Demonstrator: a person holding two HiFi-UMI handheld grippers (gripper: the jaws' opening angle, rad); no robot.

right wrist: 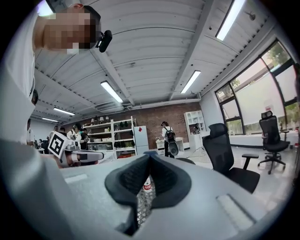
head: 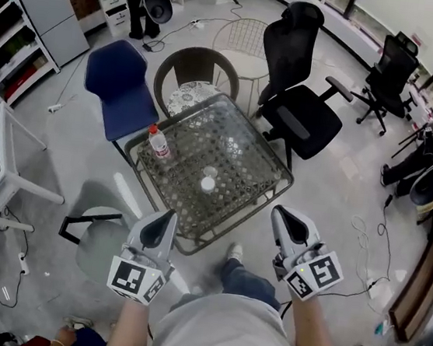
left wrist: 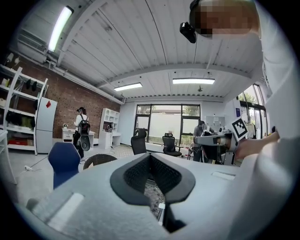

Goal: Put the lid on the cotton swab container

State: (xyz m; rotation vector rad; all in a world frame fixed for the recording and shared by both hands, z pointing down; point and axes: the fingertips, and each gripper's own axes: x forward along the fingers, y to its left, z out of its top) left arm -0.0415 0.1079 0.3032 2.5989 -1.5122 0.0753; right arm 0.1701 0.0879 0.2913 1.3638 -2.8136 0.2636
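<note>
We held the left gripper and the right gripper closed and empty — near the table, where the lid lay beside the container.

No text can be read. The bottle just ahead of the left gripper carries a red label, too small to make out.

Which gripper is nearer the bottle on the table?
Left. The left gripper is off the near table edge, on the bottle side; the right gripper is off the opposite corner.
</note>
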